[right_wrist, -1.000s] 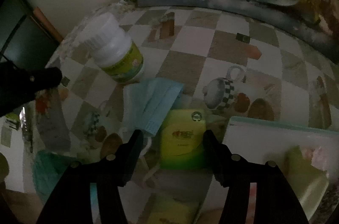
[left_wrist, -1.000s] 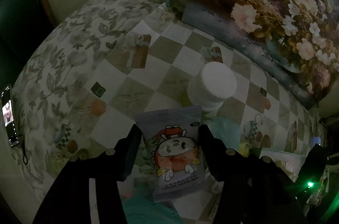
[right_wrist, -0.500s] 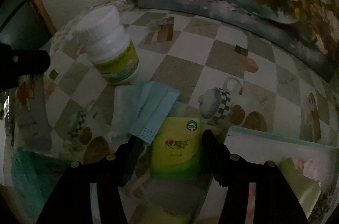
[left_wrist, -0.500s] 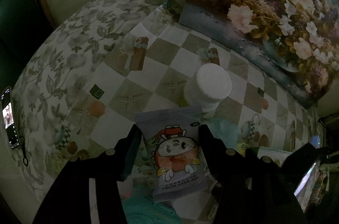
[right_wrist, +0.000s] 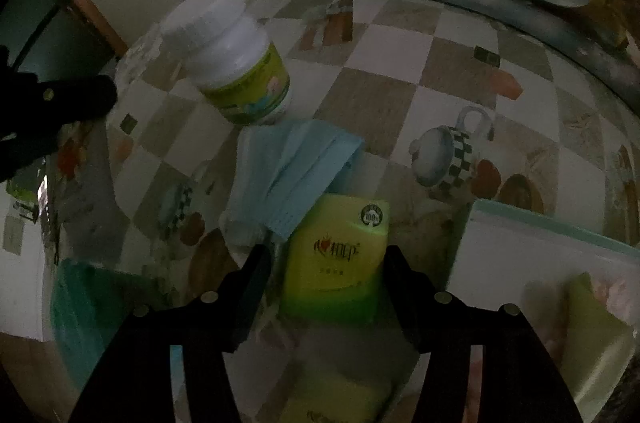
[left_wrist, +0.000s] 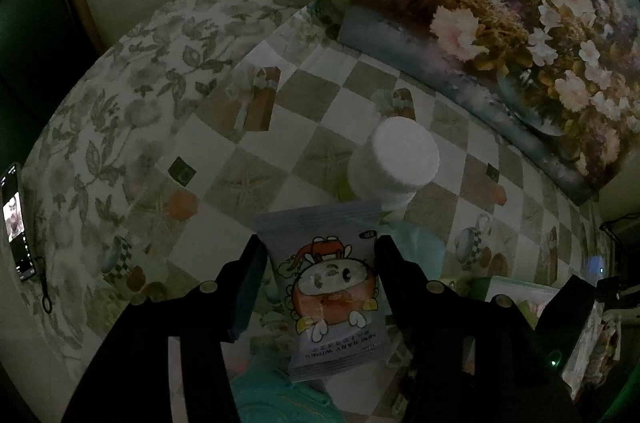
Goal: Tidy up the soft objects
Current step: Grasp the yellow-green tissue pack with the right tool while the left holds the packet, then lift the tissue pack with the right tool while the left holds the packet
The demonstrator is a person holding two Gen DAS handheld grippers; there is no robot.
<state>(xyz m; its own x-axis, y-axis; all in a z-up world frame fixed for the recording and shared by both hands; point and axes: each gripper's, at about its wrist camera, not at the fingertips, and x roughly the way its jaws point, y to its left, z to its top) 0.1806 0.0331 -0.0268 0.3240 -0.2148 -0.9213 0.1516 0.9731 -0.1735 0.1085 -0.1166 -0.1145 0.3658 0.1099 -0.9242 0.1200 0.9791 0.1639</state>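
Observation:
In the left wrist view my left gripper [left_wrist: 320,255] is shut on a pale baby-wipes pack [left_wrist: 332,287] with a cartoon face, held above the checkered tablecloth [left_wrist: 248,179]. In the right wrist view my right gripper [right_wrist: 326,263] is shut on a yellow-green tissue pack [right_wrist: 340,255], its fingers at both sides. A blue face mask [right_wrist: 292,175] lies just beyond it, partly over its far corner. A teal cloth [right_wrist: 80,299] lies at the left; it also shows in the left wrist view [left_wrist: 272,395].
A white bottle with a green label [right_wrist: 236,63] stands behind the mask; it also shows in the left wrist view [left_wrist: 394,163]. A clear zip bag [right_wrist: 552,287] with soft items lies at the right. A floral painting [left_wrist: 500,7] leans along the back. A phone [left_wrist: 16,223] lies far left.
The right wrist view has shifted slightly, with the tissue pack still between the fingers. The left gripper has held the wipes pack with only slight drift.

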